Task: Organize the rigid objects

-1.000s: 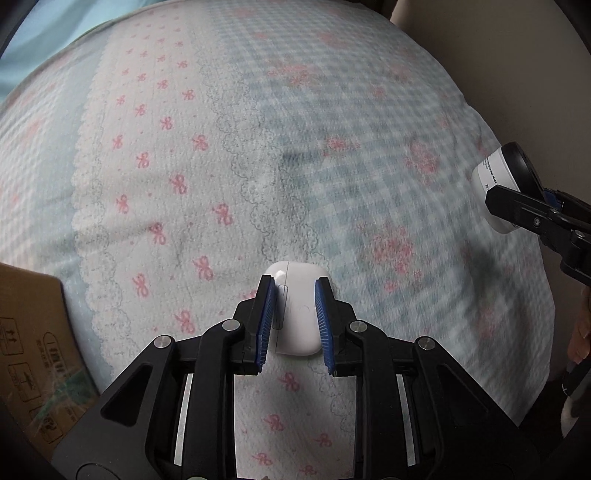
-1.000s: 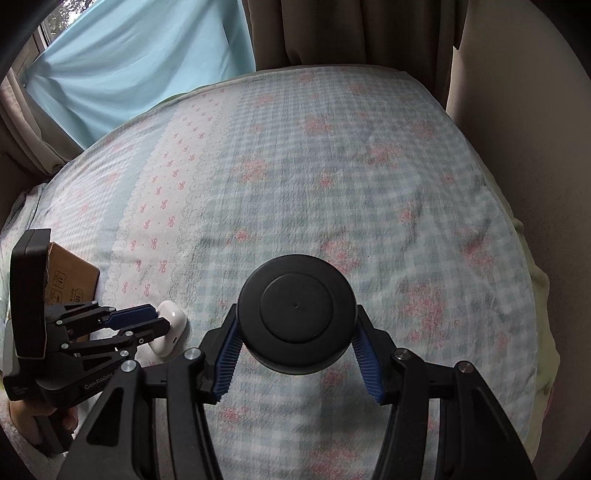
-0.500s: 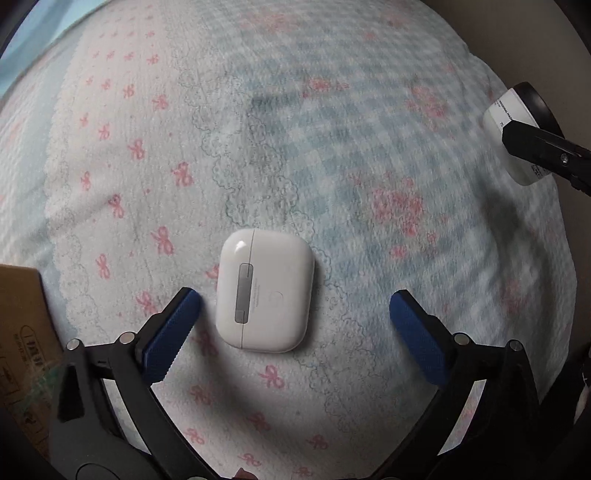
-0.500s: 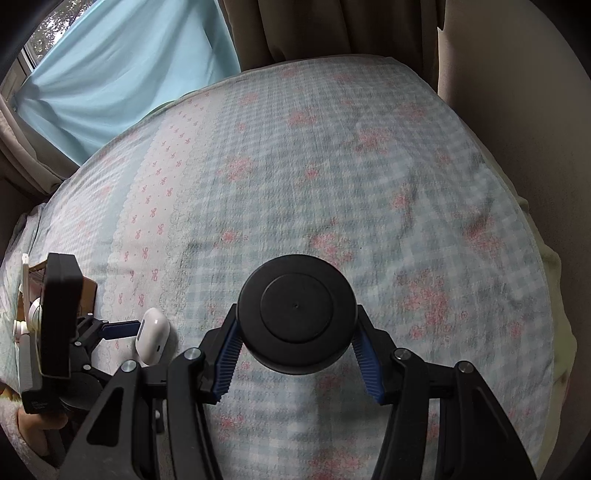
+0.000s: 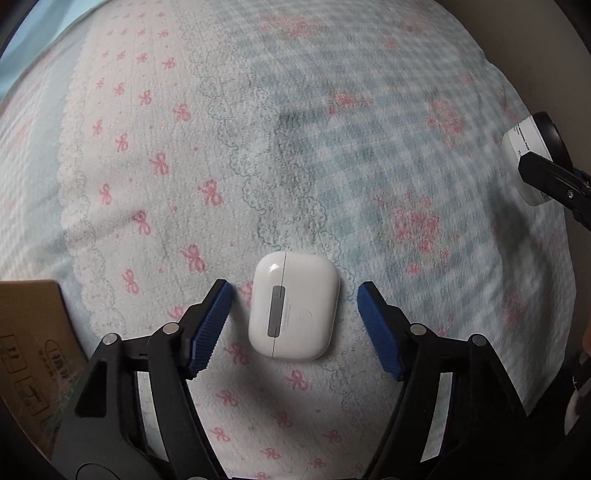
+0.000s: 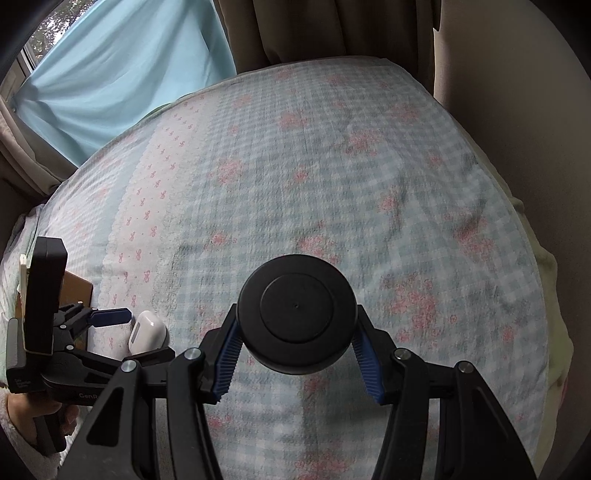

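Left wrist view: left gripper (image 5: pixel 293 306) w/ jaws spread wide, blue ribbed pads (image 5: pixel 210 325) clear of the white rounded plastic earbud case (image 5: pixel 293 304) on both sides. Case lies flat on the bed's quilted cover w/ pink bows and blue check (image 5: pixel 258 155), between the pads, hinge strip facing up, lid end toward 12 o'clock. Brown cardboard box (image 5: pixel 33 343) at approx 9 o'clock, at frame edge. At 2–3 o'clock the right gripper (image 5: pixel 554 177) comes in from the edge, clamped on a white jar w/ black round lid (image 5: pixel 532 155), held above the cover; label text too small to read.

Right wrist view: right gripper (image 6: pixel 297 350) jaws closed against the jar (image 6: pixel 297 314), blue pads pressing its sides at 9 and 3; only the black lid faces the cam. Left gripper (image 6: pixel 122 332) at approx 8 o'clock, jaws apart, earbud case (image 6: pixel 146 332) between them on the cover (image 6: pixel 332 166). Cardboard box (image 6: pixel 75 291) just behind it. Pale blue curtain (image 6: pixel 122 74) at 11 o'clock, beige drapes (image 6: pixel 325 29) at 12.
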